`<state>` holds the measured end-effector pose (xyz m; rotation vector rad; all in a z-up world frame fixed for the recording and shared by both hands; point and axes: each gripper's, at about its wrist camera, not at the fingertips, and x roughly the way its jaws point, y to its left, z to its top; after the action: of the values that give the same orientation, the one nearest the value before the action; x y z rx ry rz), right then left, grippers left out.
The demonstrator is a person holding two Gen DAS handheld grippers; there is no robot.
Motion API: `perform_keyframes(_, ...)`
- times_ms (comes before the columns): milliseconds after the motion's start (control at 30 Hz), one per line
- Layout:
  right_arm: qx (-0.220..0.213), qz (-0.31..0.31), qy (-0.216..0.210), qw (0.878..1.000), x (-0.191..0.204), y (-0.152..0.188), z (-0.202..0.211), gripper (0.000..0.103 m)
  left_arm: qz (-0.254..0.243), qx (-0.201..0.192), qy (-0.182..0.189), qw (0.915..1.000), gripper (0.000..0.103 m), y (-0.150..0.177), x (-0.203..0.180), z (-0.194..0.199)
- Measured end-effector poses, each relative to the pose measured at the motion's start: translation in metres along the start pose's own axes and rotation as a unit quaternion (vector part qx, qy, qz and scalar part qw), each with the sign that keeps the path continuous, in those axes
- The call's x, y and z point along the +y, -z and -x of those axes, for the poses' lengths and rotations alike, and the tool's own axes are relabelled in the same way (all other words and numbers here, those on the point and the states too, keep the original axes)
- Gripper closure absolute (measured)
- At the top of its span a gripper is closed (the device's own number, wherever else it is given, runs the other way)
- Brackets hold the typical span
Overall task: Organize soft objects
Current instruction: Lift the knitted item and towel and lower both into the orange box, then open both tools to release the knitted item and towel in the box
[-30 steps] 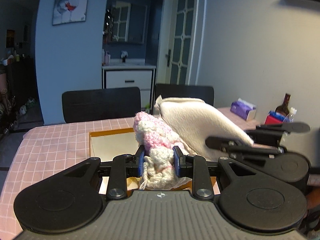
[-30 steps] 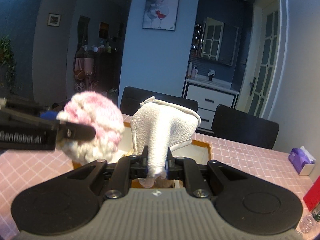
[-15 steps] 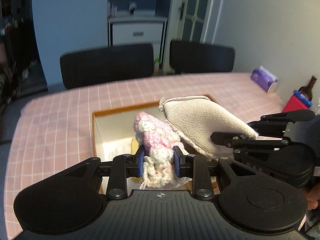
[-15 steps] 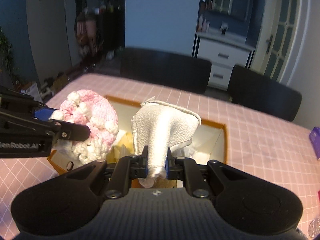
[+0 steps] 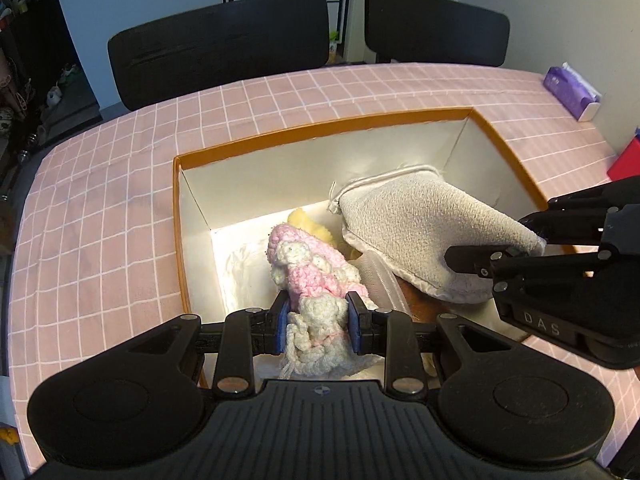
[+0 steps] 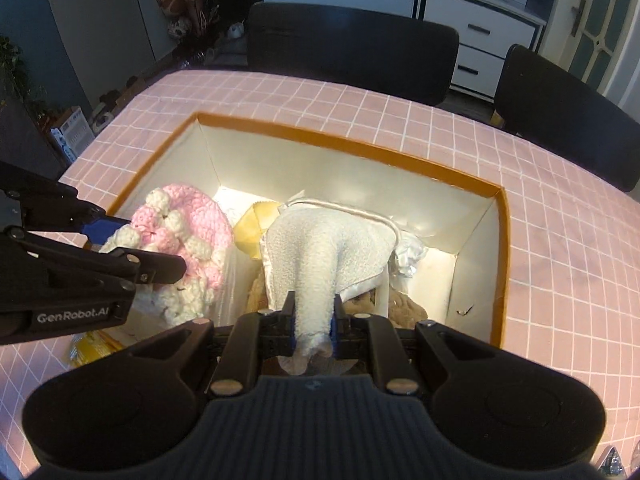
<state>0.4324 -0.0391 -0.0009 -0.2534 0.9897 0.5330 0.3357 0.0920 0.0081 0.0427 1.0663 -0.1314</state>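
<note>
My left gripper (image 5: 318, 322) is shut on a pink and cream crocheted piece (image 5: 310, 270), which hangs over the left half of an orange-rimmed white box (image 5: 320, 128). The same knit (image 6: 182, 236) shows at the left of the right wrist view. A white towel cloth (image 6: 328, 248) is pinched in my right gripper (image 6: 314, 322), above the middle of the box (image 6: 352, 146). From the left wrist view the towel (image 5: 424, 232) lies to the right, with the right gripper (image 5: 496, 246) closed on its end. Inside the box rest a yellow soft item (image 6: 256, 228), a brown plush (image 6: 404, 308) and white wrapping.
The box stands on a pink checked tablecloth (image 5: 100, 208). Two black chairs (image 5: 224, 40) line the far side. A purple tissue pack (image 5: 572, 90) and a red package (image 5: 626, 158) sit at the right edge. A yellow packet (image 6: 90, 346) lies beside the box's near left corner.
Both grippers tipped downward and sank toward the box, each still carrying its cloth. The room wall and door left the view, and the box interior now fills it.
</note>
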Motion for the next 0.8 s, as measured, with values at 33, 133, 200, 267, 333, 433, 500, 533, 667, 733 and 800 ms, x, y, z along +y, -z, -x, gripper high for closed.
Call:
perform_keyframes(33, 0.004, 0.003, -0.001, 1.000, 0.001, -0.002, -0.003, 0.091, -0.002, 0.003, -0.002, 1.0000, 0.071, -0.001, -0.001, -0.003)
perform_keyframes(133, 0.015, 0.012, -0.003, 1.000, 0.004, -0.004, -0.012, 0.091, -0.003, 0.013, -0.014, 0.9998, 0.071, -0.005, -0.002, -0.012)
perform_keyframes(200, 0.022, 0.016, -0.003, 1.000, 0.005, -0.005, -0.017, 0.091, 0.000, 0.019, -0.019, 0.9996, 0.071, -0.006, 0.001, -0.018)
perform_keyframes(267, 0.028, 0.019, -0.005, 0.999, 0.006, -0.003, -0.022, 0.090, 0.002, 0.026, -0.024, 0.9994, 0.071, -0.007, 0.002, -0.025)
perform_keyframes(333, 0.033, 0.021, -0.005, 0.999, 0.006, -0.002, -0.026, 0.090, 0.000, 0.031, -0.031, 0.9990, 0.070, -0.006, 0.002, -0.030)
perform_keyframes(433, 0.040, 0.020, -0.003, 0.999, 0.005, 0.001, -0.033, 0.090, -0.004, 0.037, -0.036, 0.9987, 0.070, -0.005, 0.001, -0.036)
perform_keyframes(500, 0.046, 0.017, -0.003, 0.999, 0.004, 0.002, -0.038, 0.090, -0.012, 0.043, -0.036, 0.9984, 0.068, -0.005, -0.002, -0.039)
perform_keyframes(533, 0.048, 0.016, -0.003, 0.999, 0.004, 0.003, -0.038, 0.090, -0.016, 0.045, -0.037, 0.9982, 0.066, -0.004, -0.003, -0.040)
perform_keyframes(667, 0.047, 0.013, -0.004, 0.999, 0.005, 0.004, -0.036, 0.090, -0.022, 0.045, -0.045, 0.9977, 0.061, -0.003, -0.004, -0.041)
perform_keyframes(733, 0.046, 0.013, -0.005, 0.999, 0.006, 0.004, -0.033, 0.086, -0.017, 0.044, -0.046, 0.9979, 0.060, -0.004, -0.002, -0.040)
perform_keyframes(800, 0.047, 0.011, -0.008, 0.999, 0.005, 0.003, -0.033, 0.082, -0.012, 0.038, -0.043, 0.9983, 0.059, -0.004, 0.000, -0.036)
